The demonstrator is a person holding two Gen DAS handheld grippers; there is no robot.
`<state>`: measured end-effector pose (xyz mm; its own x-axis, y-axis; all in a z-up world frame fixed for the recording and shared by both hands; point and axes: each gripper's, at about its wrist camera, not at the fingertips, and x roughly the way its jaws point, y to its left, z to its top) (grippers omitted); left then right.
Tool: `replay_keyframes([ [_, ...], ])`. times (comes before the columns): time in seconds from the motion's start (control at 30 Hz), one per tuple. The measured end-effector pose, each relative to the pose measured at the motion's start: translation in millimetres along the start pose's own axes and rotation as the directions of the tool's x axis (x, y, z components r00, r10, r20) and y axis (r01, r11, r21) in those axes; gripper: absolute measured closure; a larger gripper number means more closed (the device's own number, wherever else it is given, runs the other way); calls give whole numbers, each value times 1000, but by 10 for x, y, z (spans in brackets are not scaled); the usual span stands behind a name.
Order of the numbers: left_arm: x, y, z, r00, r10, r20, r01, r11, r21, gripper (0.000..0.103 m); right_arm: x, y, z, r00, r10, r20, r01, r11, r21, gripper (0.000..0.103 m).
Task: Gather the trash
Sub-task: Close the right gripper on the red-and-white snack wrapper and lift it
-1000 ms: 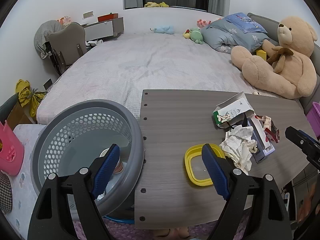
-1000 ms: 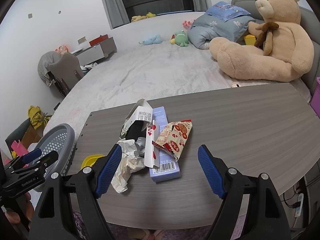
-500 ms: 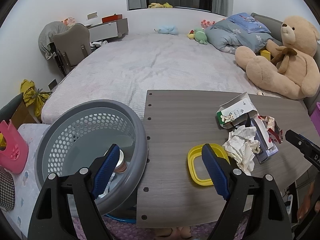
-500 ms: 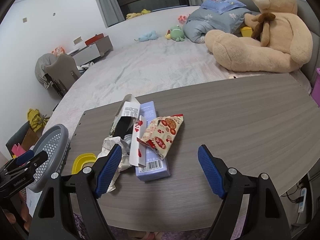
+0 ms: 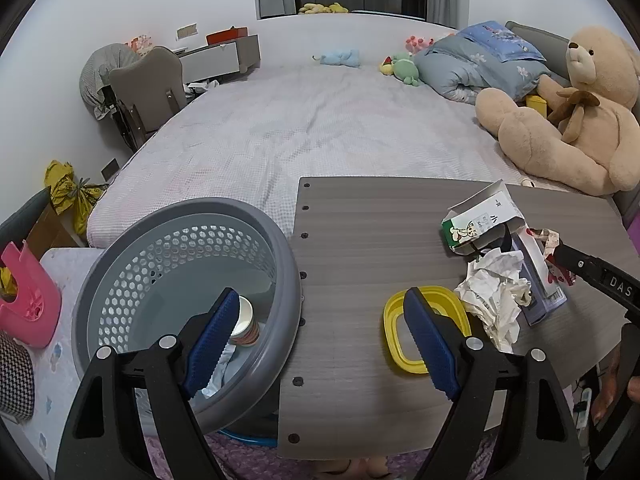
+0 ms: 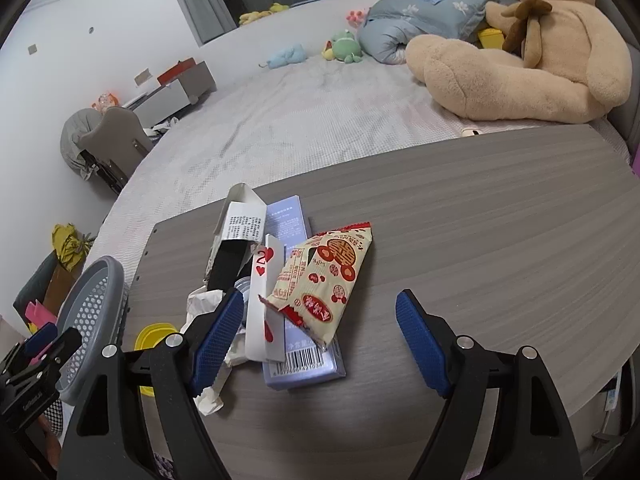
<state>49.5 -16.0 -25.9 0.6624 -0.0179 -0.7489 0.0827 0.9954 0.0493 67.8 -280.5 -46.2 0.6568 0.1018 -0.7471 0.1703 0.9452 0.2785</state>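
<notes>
A heap of trash lies on the grey wooden table (image 6: 480,240): a red and cream snack wrapper (image 6: 324,276), a pale blue box (image 6: 300,360), a white carton (image 6: 240,232), crumpled paper (image 5: 496,296) and a yellow lid (image 5: 404,328). A grey perforated basket (image 5: 132,264) stands left of the table with a paper cup (image 5: 245,322) inside. My left gripper (image 5: 320,336) is open and empty, straddling the basket rim and the table edge. My right gripper (image 6: 320,336) is open and empty, just before the wrapper and the blue box.
A bed (image 5: 320,120) lies behind the table, with a big teddy bear (image 6: 520,52), a blue duvet and small plush toys. A grey chair (image 5: 148,84) and a pink object (image 5: 28,300) are to the left.
My right gripper has moved closer to the trash heap, which looks larger between its fingers. My left gripper has shifted slightly; the basket and table have slid a little right in its view.
</notes>
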Motion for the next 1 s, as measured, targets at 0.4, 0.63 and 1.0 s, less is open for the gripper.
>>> replay_keyframes([
  [0.4,72,-39,14,1000,1,-12,-1,1000,8,23,224,-94,160,998,26,-56,-23,998,53,39],
  [0.63,69,-98,22,1000,-20,-5,20,1000,23,23,241,-173,146,995,67,-77,-61,995,81,65],
  [1.0,78,-387,70,993,-116,-14,116,990,81,23,50,-331,101,997,73,-23,-71,994,86,73],
])
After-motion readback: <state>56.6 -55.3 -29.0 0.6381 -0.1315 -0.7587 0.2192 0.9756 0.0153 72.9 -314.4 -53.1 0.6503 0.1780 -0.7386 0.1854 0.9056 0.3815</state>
